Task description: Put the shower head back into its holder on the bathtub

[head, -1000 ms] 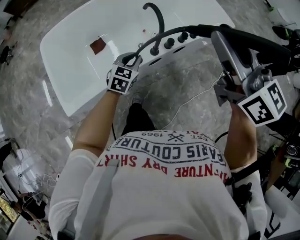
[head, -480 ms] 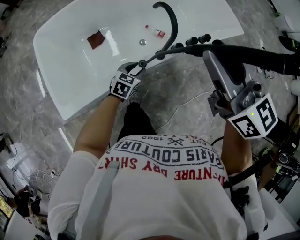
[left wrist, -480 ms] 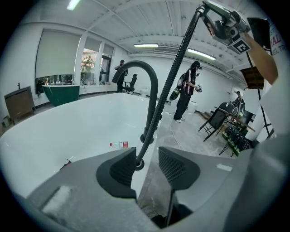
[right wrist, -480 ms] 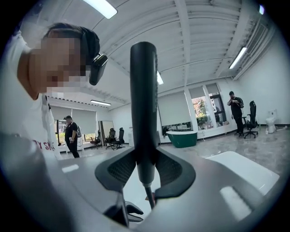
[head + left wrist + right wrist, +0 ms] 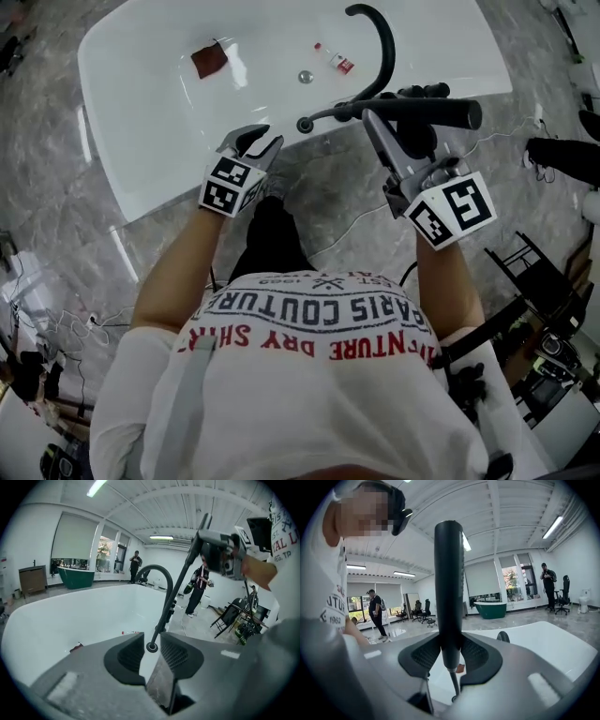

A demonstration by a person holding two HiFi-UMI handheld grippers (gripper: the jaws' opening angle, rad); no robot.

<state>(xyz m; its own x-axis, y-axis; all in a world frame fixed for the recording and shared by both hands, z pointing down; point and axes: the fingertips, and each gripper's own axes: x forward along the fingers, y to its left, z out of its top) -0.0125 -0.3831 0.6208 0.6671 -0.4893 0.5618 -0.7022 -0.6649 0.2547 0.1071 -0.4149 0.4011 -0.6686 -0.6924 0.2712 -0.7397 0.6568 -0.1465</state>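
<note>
1. Between the fingers (image 5: 423, 657) of the right gripper (image 5: 449, 645): the shower head (image 5: 449, 573), clamped round the lower end of its thick black body, thin stem running on past the pads.
2. In the head view, held roughly level over the near rim of the bathtub (image 5: 141, 150), just in front of the knobs (image 5: 427, 91) and the curved spout (image 5: 380, 37); not seated in anything.
3. On the left gripper (image 5: 152, 637), fingers (image 5: 129, 656) apart, having just been closing a little. Nothing pinched. Only the stem's ringed tip (image 5: 151, 647) seen through the gap, close ahead.
4. Holder not told apart for certain among the rim fittings.
5. Judged about midway: in hand and at the fittings. Left to do: lining up, lowering into the holder, letting go.
6. Further out, inside the tub: a small bottle (image 5: 335, 59), a brown cloth (image 5: 208, 59), the drain (image 5: 305, 77).
</note>
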